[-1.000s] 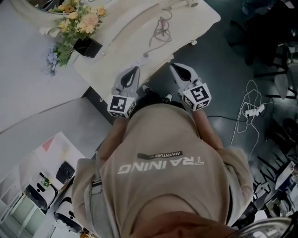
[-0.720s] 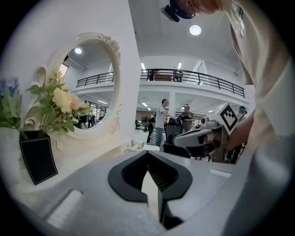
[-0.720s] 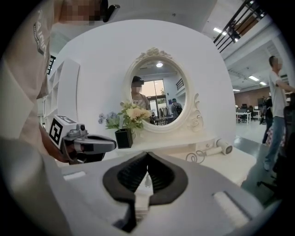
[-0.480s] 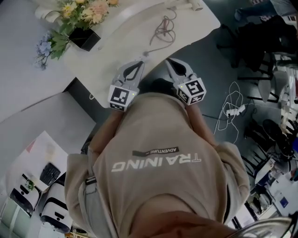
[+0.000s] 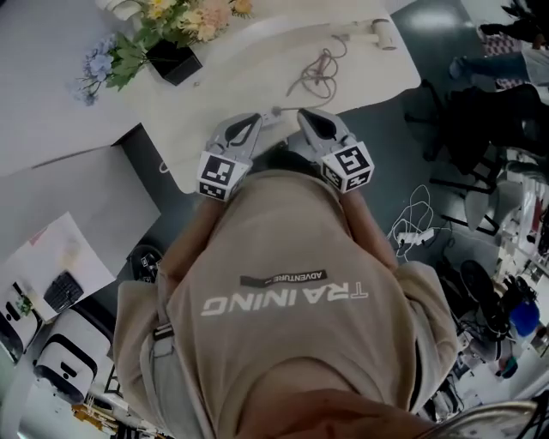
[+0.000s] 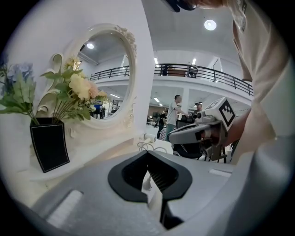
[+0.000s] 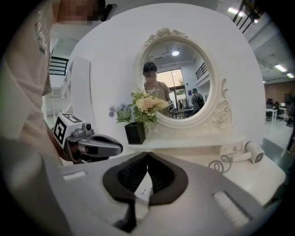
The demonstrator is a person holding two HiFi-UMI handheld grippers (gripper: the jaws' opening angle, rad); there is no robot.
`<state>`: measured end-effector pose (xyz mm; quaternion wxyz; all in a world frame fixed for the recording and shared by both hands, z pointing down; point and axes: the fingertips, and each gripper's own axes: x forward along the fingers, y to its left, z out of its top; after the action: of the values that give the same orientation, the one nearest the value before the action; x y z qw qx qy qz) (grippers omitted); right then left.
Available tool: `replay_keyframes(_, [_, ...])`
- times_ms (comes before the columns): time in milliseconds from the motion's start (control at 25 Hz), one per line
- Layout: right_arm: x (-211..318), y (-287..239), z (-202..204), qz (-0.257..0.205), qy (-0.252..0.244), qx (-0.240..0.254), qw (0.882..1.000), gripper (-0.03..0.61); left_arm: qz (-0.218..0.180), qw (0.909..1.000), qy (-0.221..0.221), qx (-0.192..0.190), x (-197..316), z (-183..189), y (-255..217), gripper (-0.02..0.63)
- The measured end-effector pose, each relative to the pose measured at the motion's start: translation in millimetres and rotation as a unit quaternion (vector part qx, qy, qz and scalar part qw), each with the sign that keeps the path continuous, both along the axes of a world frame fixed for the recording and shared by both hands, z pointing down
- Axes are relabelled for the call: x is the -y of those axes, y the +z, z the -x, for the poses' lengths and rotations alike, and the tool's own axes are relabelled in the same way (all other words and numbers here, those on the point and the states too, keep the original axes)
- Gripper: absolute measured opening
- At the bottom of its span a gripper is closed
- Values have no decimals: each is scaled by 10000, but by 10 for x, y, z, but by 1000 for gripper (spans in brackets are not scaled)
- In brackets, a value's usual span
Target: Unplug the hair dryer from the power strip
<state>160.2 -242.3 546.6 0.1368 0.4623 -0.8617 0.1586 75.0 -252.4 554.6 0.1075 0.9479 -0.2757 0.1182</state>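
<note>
Two grippers are counted, the left gripper (image 5: 249, 124) and the right gripper (image 5: 309, 120), and two marker cubes (image 5: 214, 176), one on each. Ahead of the jaws, one tabletop (image 5: 249, 60) is seen. On it are counted one hair dryer (image 5: 382, 33), one coiled cord (image 5: 319, 73), one black vase (image 5: 174, 60) with one bunch of flowers (image 5: 193, 15), and one oval mirror (image 7: 174, 87). One power strip (image 7: 144, 188) is counted just below the right jaws.

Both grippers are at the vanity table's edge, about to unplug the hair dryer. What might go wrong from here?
The power strip lies near the table's front edge, so pulling the plug without pinning it might drag it off. The left gripper and right gripper both have shut jaws, so they may just shove it. The coiled cord might tug the hair dryer.
</note>
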Motion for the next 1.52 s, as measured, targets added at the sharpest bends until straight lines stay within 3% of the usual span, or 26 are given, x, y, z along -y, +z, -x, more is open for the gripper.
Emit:
replay_keyframes(400, [41,456,48,538,-866,104,9947,4,506,9968,-253,557,70,-136,450,6])
replay_keyframes(680, [-153,1082,0,813,-1503,-520,9839,3,882,9895,-221,1120,125,-224,945,6])
replay_keyframes(920, [-69,1262,-172,1082,-1441,-352,9830,4,1316,9714,-27,1976,151,-302,1444,6])
replay_keyframes(1120, [-15,1305,-250,1110,-1571,-440,9803,3,1512,9590,-62,2395,186,-284,1651,6])
replay_keyframes(1520, [47,1317,-107,1183,-1553,-383,9800,3,1399,9629,-27,2308,144,-258,1675,6])
